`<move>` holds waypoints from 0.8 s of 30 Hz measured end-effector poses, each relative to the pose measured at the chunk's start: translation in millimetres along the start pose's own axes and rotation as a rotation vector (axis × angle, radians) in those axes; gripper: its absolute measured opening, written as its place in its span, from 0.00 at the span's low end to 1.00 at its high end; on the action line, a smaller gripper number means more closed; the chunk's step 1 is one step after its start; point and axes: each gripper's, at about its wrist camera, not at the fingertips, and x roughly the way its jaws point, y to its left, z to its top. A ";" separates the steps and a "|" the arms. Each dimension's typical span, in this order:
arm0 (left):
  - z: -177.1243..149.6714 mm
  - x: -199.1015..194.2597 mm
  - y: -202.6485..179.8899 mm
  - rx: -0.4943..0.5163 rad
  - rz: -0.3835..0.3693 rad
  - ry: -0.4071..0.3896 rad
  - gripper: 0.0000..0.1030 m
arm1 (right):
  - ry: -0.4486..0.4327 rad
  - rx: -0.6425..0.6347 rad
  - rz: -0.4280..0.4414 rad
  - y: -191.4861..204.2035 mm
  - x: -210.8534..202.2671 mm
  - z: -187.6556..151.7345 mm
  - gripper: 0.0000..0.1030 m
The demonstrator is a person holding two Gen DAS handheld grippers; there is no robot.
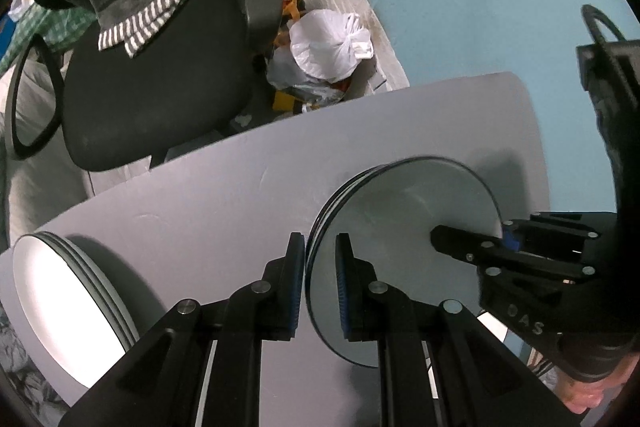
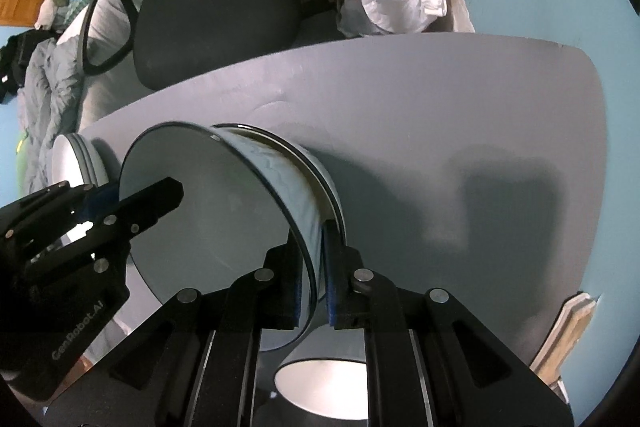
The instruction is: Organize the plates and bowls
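The grey counter (image 1: 200, 211) carries a stack of white plates (image 1: 68, 307) at its left. Just right, a grey plate (image 1: 400, 227) tilts above another plate (image 2: 324, 175), left gripper (image 1: 320, 287) and right gripper (image 2: 312, 279) jaws each pinching its rim.

The left gripper (image 1: 320, 283) covers the near left rim of the grey plate (image 1: 400, 227), and the right gripper (image 1: 472, 247) hides its right rim. In the right wrist view the plate's near edge vanishes behind the right gripper's fingers (image 2: 332, 267), and how many plates lie beneath it cannot be counted. The white plate stack (image 1: 68, 303) at the near left runs out of the frame. The white bowl (image 2: 320, 383) nearest the camera shows only in part between the gripper's arms.
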 end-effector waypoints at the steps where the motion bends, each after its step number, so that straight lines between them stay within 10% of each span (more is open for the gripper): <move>1: -0.5 2.6 1.2 -0.004 0.007 0.007 0.13 | 0.004 0.002 -0.002 -0.2 0.1 0.4 0.09; 24: -11.5 -18.0 2.1 -0.023 -0.008 -0.027 0.40 | 0.002 0.056 -0.013 0.6 -25.3 2.6 0.53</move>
